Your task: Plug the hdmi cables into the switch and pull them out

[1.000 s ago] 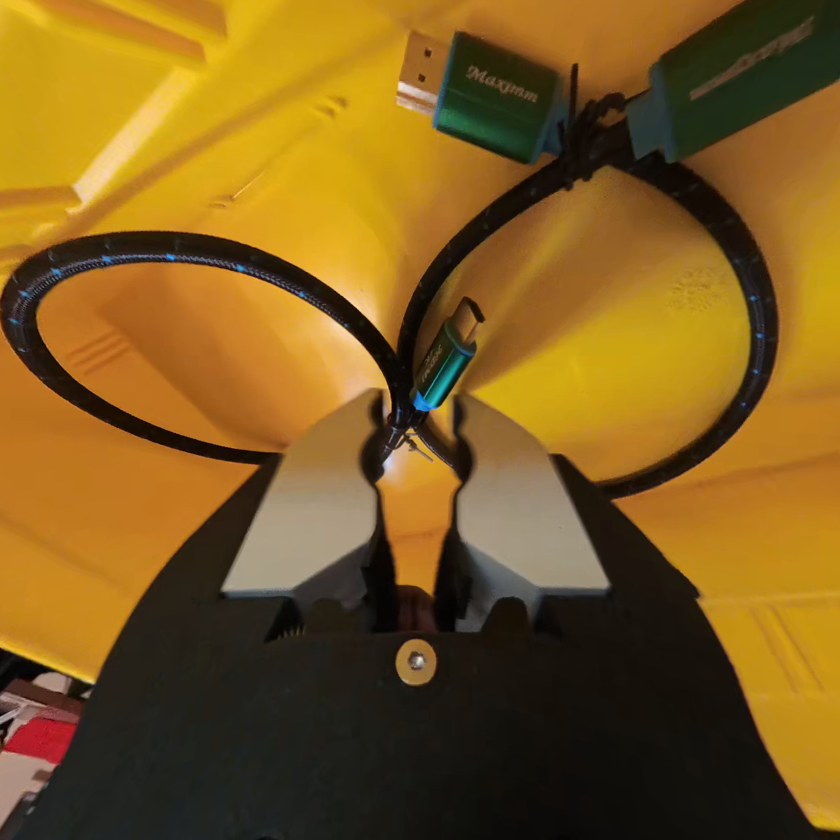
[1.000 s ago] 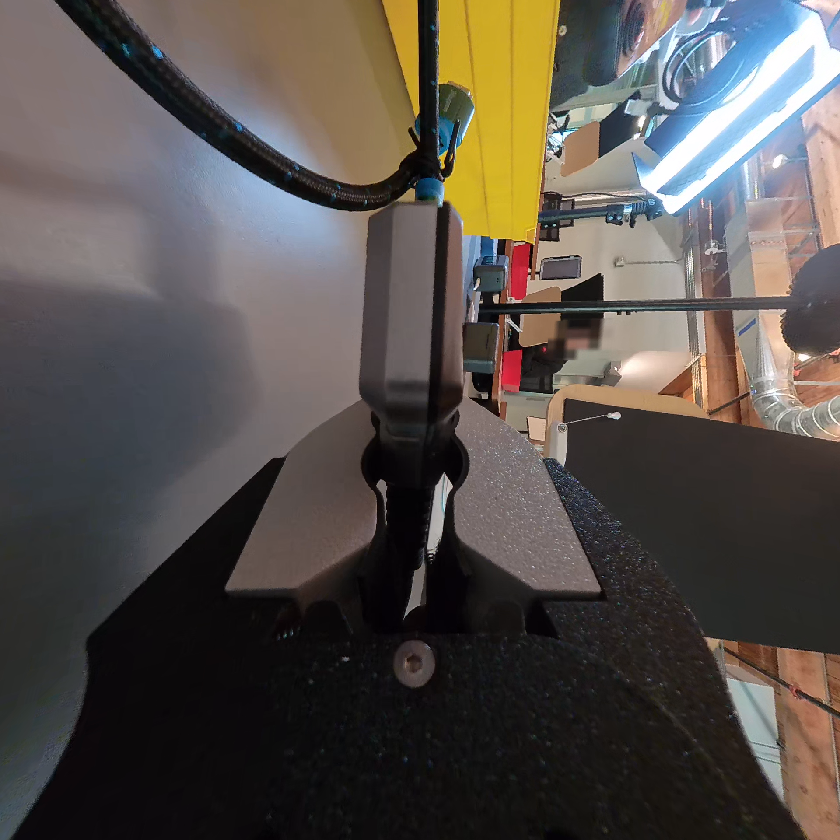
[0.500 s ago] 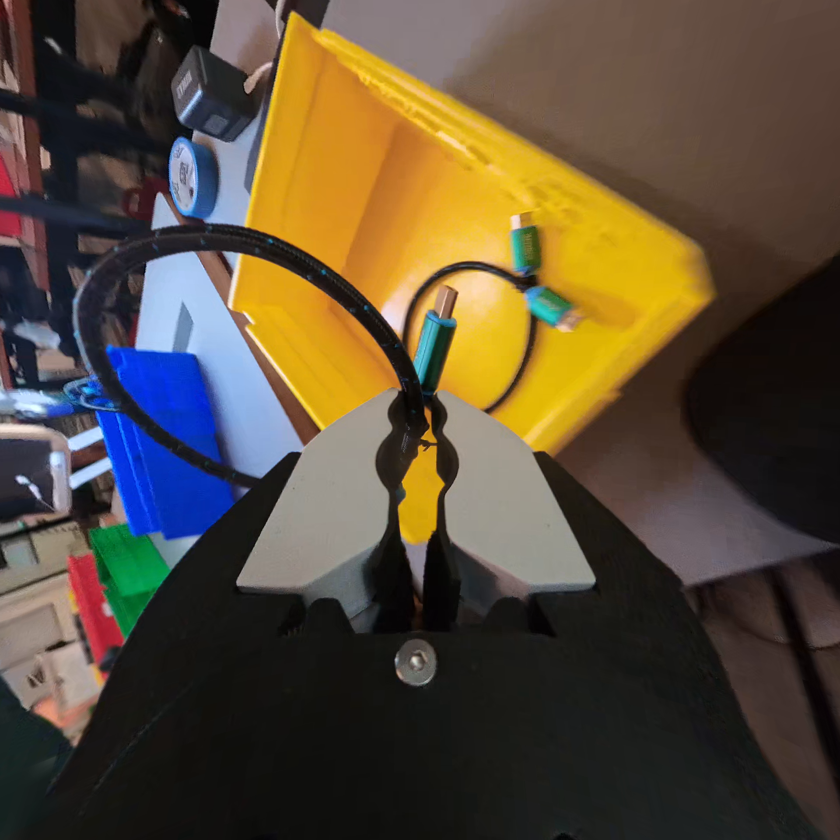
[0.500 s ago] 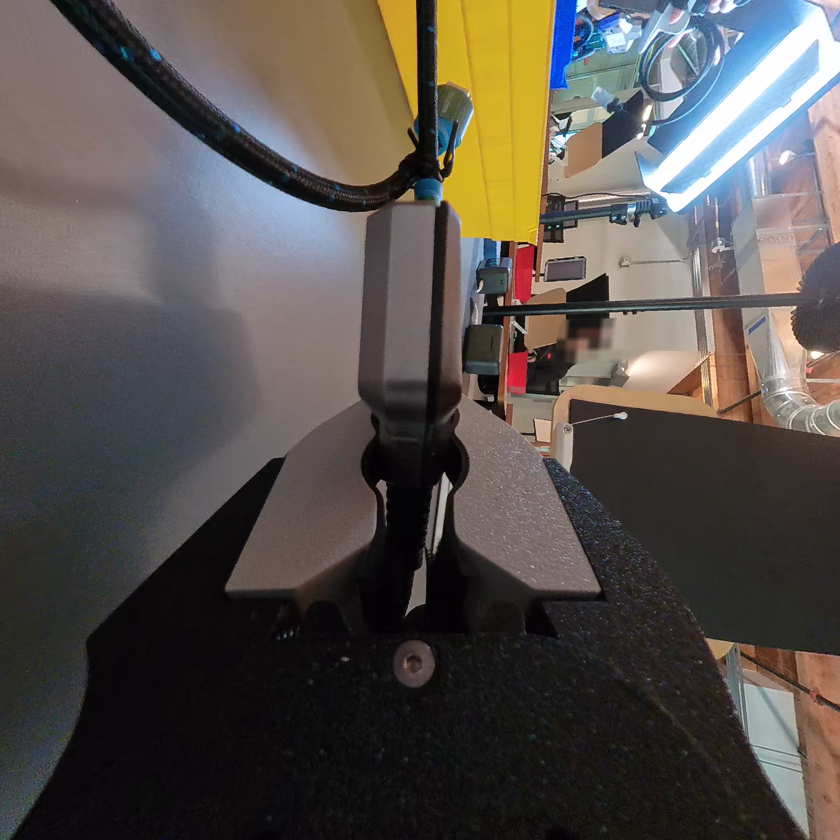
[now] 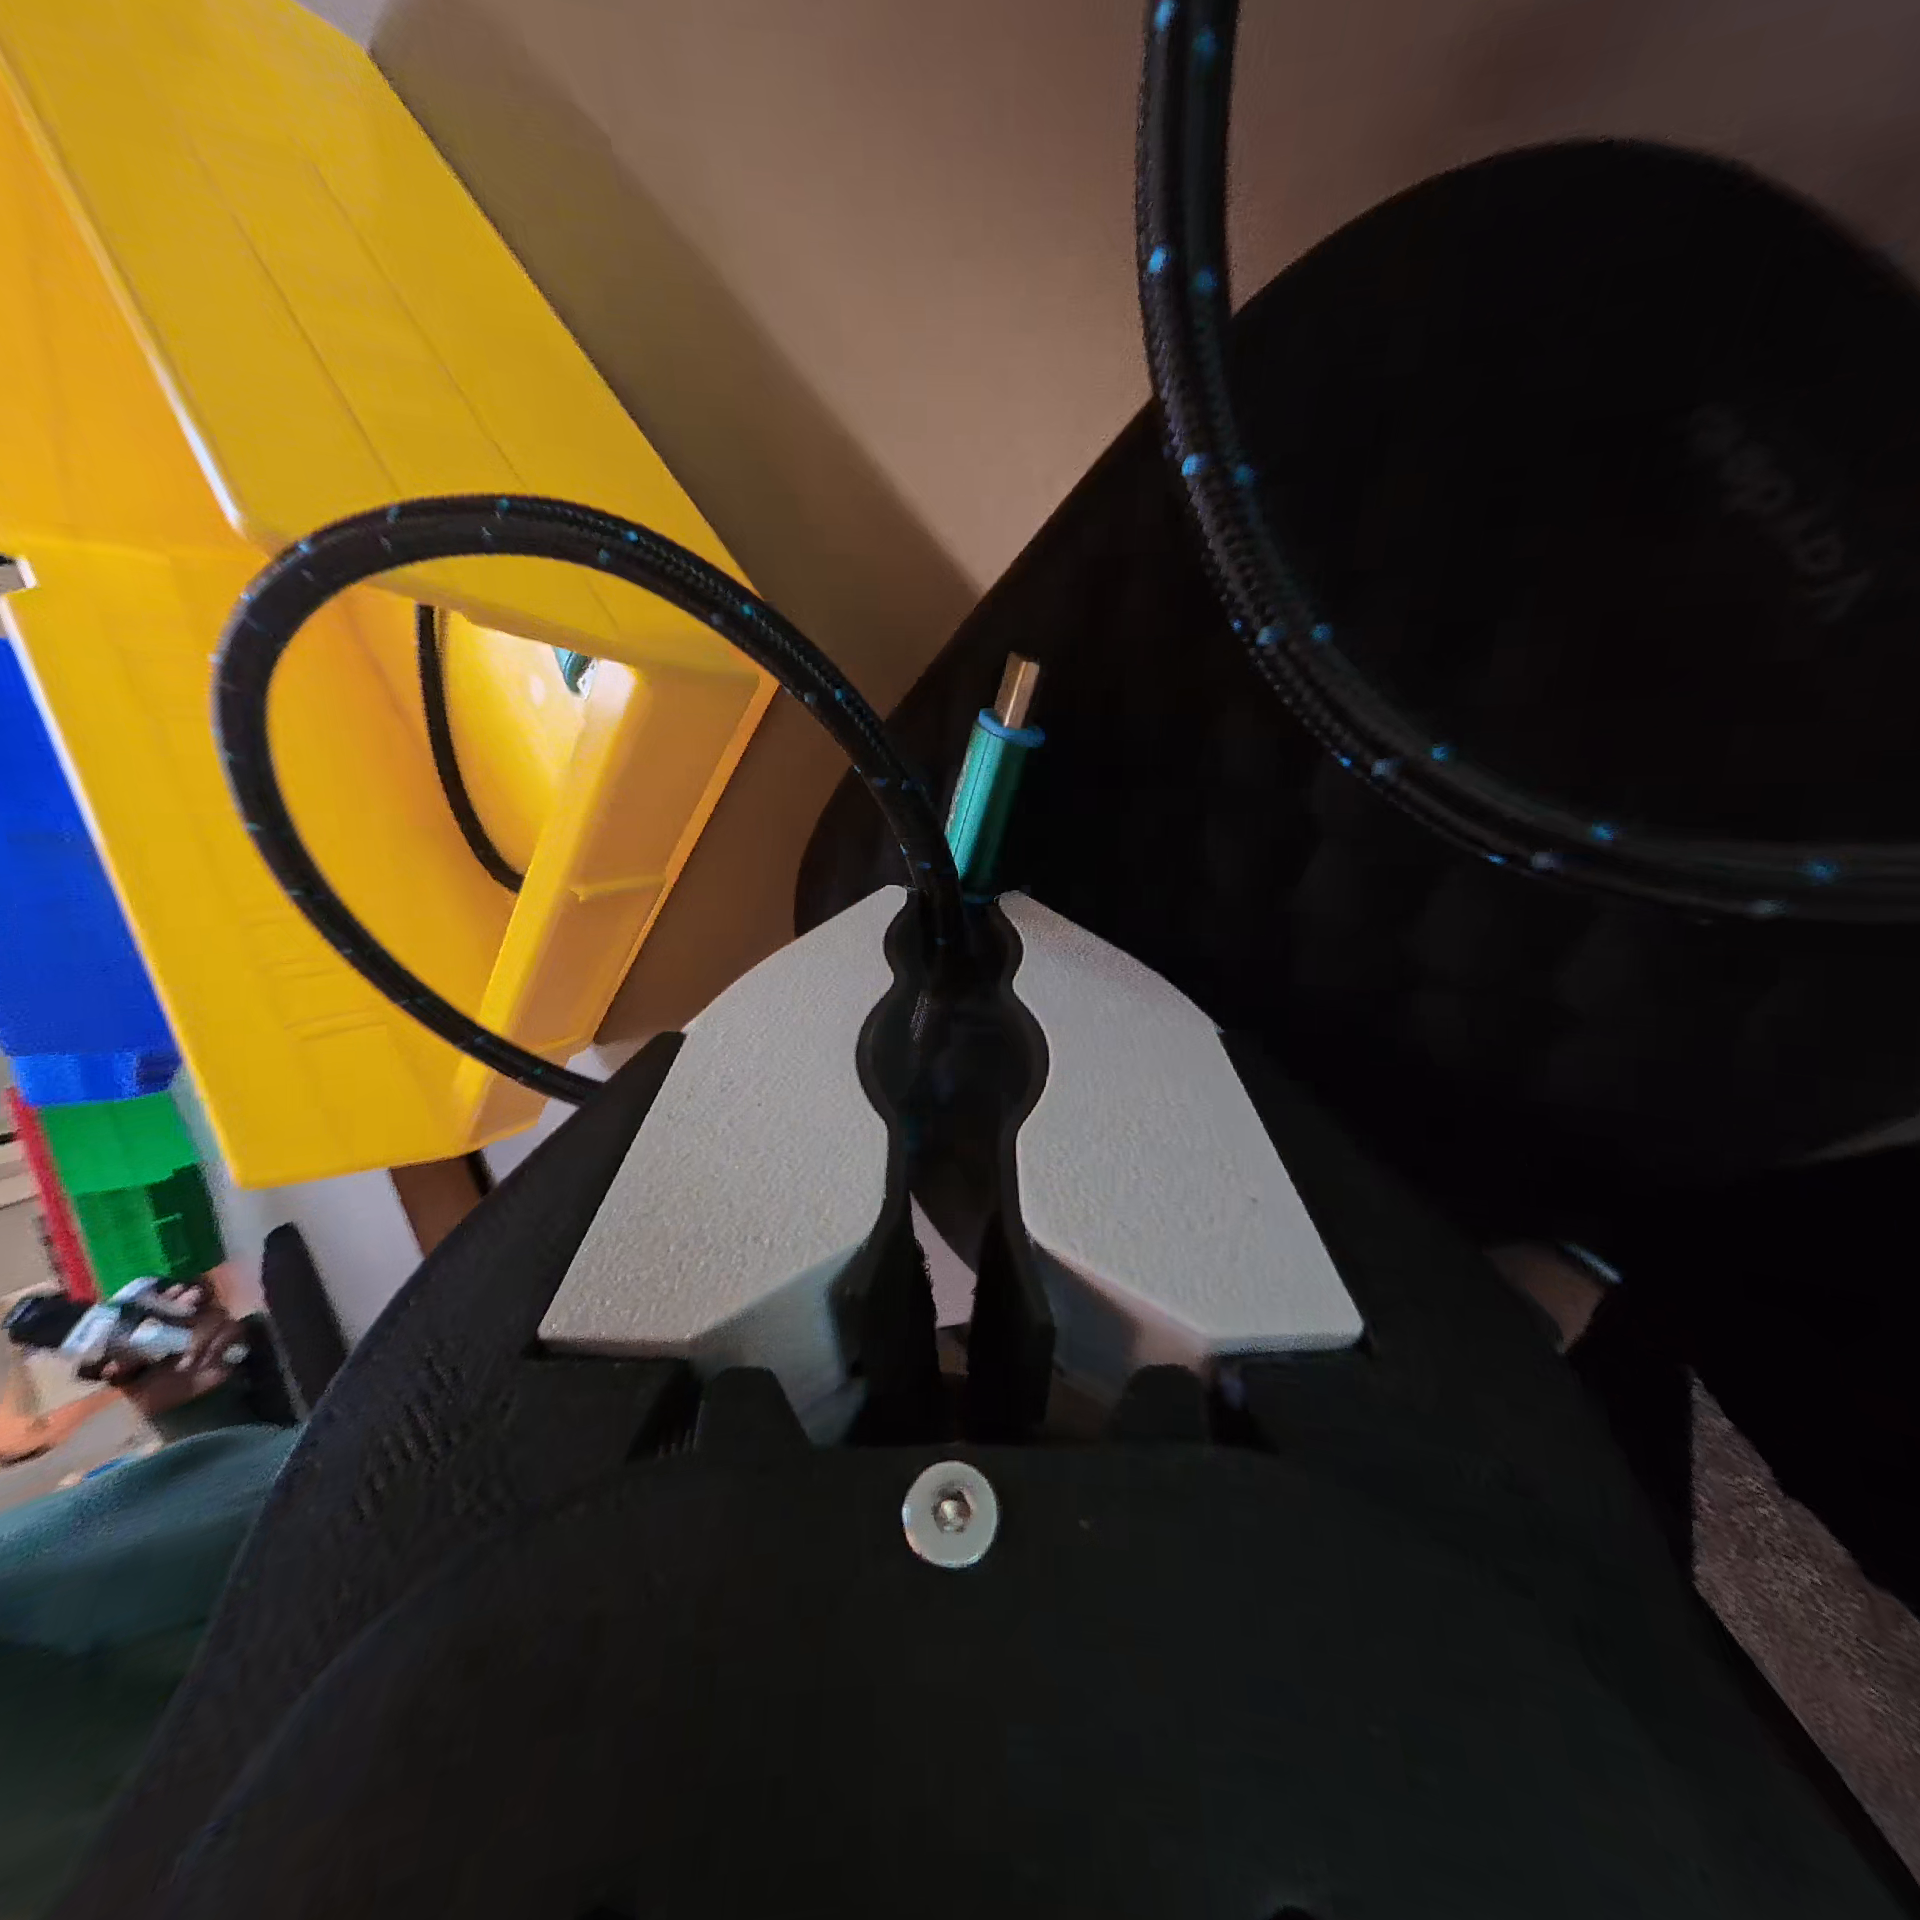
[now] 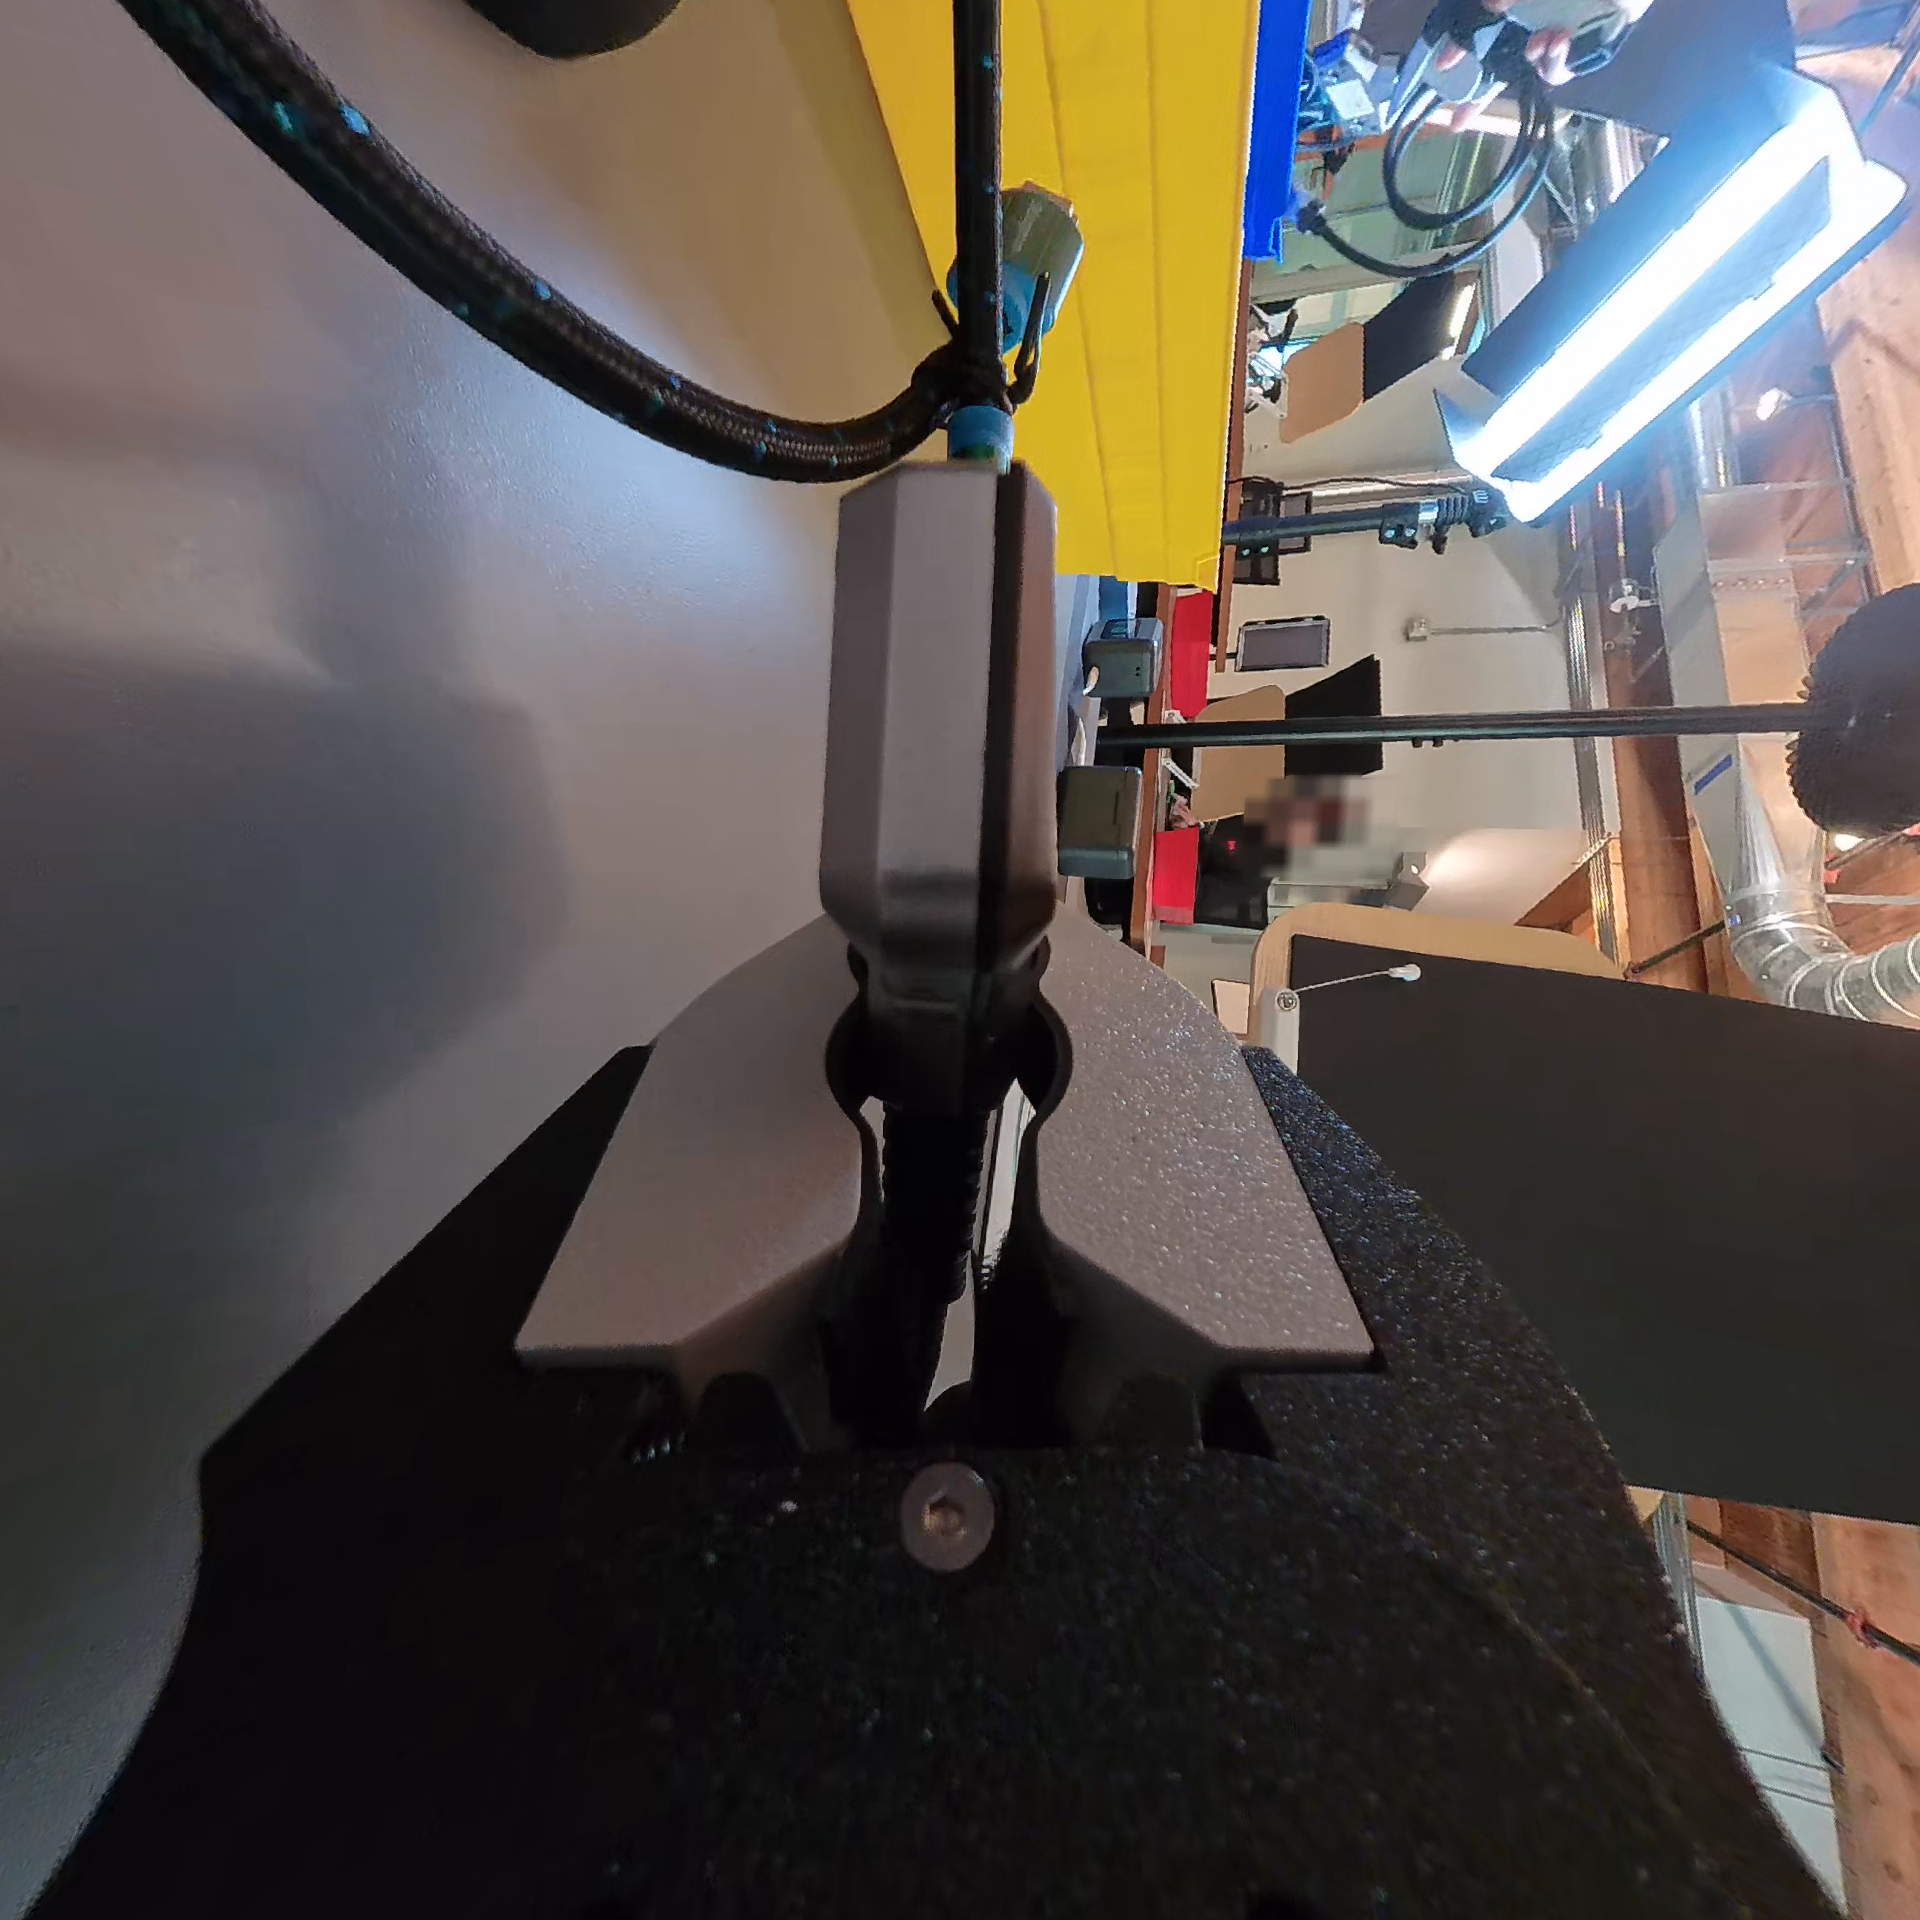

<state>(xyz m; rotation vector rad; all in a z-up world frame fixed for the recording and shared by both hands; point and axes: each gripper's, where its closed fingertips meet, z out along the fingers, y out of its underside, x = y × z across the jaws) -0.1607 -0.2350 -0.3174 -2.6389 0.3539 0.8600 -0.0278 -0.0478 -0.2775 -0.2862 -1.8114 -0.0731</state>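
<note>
Switch (image 6: 940, 707): grey slab clamped in right hand-held gripper (image 6: 940, 987), above pale worktop (image 6: 312, 727)
HDMI cable (image 5: 904, 821): braided, pinched by closed left hand-held gripper (image 5: 956, 914); teal plug (image 5: 992, 800) points forward
Writing: faint, unreadable
Around: yellow bin (image 5: 312, 364) holds another cable; blue, green bins show in left view only

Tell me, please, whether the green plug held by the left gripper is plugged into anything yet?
Not plugged in. The green plug juts from the shut left gripper with its metal tip bare in the air.
</note>
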